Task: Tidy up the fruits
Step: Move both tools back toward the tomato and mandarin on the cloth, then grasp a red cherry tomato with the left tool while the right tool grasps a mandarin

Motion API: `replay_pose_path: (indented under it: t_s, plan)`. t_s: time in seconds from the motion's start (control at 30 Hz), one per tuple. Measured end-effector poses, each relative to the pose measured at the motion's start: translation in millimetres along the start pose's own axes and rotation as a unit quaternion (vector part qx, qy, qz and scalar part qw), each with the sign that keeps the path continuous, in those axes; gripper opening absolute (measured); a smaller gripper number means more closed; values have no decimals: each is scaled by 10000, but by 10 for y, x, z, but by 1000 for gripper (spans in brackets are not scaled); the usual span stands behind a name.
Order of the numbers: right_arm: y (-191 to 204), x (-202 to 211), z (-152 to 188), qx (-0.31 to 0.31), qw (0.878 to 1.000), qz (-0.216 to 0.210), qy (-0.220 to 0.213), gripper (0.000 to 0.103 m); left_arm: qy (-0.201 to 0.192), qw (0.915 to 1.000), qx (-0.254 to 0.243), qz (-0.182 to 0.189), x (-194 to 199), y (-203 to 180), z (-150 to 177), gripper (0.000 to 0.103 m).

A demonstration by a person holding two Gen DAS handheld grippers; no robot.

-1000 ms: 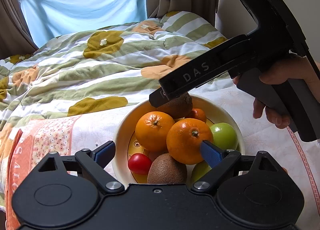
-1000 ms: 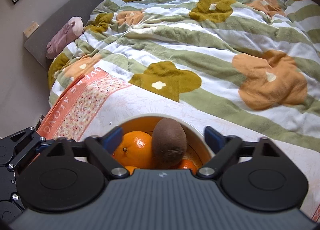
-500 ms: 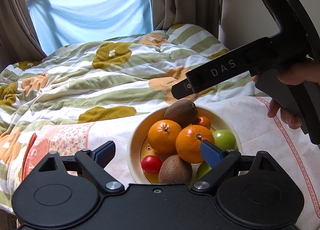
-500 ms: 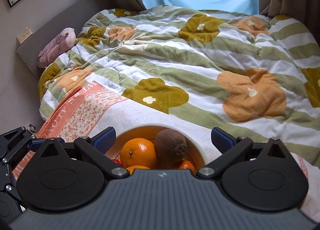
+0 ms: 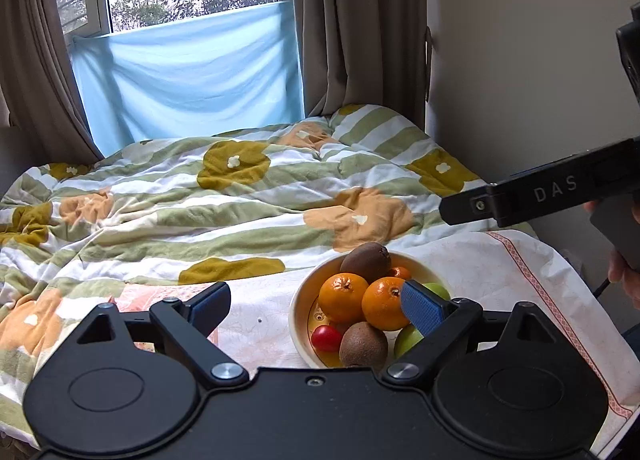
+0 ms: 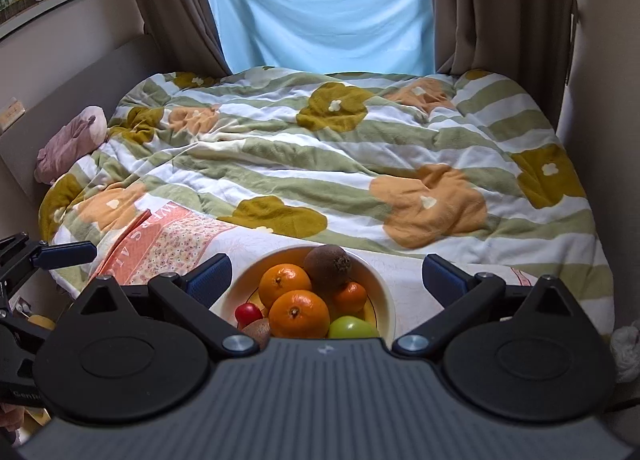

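Note:
A cream bowl [image 5: 298, 302] [image 6: 386, 300] sits on a white cloth on the bed. It holds two oranges [image 5: 343, 297] [image 6: 299, 314], a kiwi on top [image 5: 367, 256] [image 6: 328, 263], a second kiwi [image 5: 363, 344], a small tangerine [image 6: 352, 296], a red tomato [image 5: 326, 338] [image 6: 248, 312] and green apples [image 6: 351, 328]. My left gripper [image 5: 318, 306] is open and empty, above and in front of the bowl. My right gripper [image 6: 326, 278] is open and empty, raised above the bowl; its body shows in the left wrist view [image 5: 536, 195].
The bowl stands on a white and pink patterned cloth [image 6: 168, 244] over a green-striped flowered duvet [image 6: 340, 163]. A pink soft toy [image 6: 72, 139] lies by the headboard at left. Curtains and a blue sheet [image 6: 324, 15] cover the window behind.
Both grippers have pulled back and up from the bowl. The right gripper has drawn away to the right from the kiwi, which rests on top of the fruit pile.

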State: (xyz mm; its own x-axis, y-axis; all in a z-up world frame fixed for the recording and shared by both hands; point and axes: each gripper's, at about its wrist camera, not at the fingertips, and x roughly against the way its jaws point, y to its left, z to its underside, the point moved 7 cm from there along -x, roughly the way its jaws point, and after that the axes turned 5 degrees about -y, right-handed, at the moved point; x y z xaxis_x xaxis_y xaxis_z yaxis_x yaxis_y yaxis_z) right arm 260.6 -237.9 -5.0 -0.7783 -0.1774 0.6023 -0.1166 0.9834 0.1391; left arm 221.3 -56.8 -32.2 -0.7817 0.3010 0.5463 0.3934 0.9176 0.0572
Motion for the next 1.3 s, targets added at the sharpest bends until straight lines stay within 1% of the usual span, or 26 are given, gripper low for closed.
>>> replay_pose_path:
  t_s: [0.07, 0.13, 0.23, 0.43, 0.6, 0.77, 0.93, 1.1, 1.13, 1.2, 1.23, 1.3]
  plan:
    - [66, 166, 81, 54, 9997, 230, -73, 103, -51, 10000, 6, 19, 122, 45, 28, 95]
    - [129, 322, 184, 69, 9989, 454, -95, 103, -143, 9999, -21, -37, 237, 87, 77, 95]
    - [197, 486, 364, -38, 9976, 678, -110, 103, -216, 9997, -84, -105, 377, 146, 191, 95]
    - [243, 788, 708, -465, 9933, 1042, -198, 103, -201, 9996, -162, 80, 550, 197, 402, 95]
    - [259, 945, 912, -429, 9892, 1379, -268, 103, -168, 9995, -212, 187, 561, 201, 546, 95]
    - [184, 950, 1139, -696, 9842, 1611, -224, 103, -47, 9992, -296, 248, 394, 205, 724, 94]
    - [64, 794, 1376, -828, 9794, 1829, -200, 103, 207, 9990, -281, 268, 74, 205, 960, 87]
    - [-77, 579, 1595, -1042, 9752, 1943, -208, 103, 499, 9984, -208, 192, -257, 207, 1215, 74]
    - [-100, 525, 1639, -1063, 9748, 1955, -175, 103, 551, 9982, -193, 157, -321, 215, 1260, 73]
    - [-141, 420, 1718, -1110, 9740, 1973, -114, 103, 644, 9978, -146, 98, -446, 236, 1341, 67]
    - [-164, 354, 1770, -1133, 9737, 1976, -60, 103, 692, 9975, -127, 59, -510, 252, 1374, 66]
    - [-196, 247, 1843, -1155, 9735, 1976, 10, 103, 766, 9970, -88, 27, -621, 266, 1417, 60]
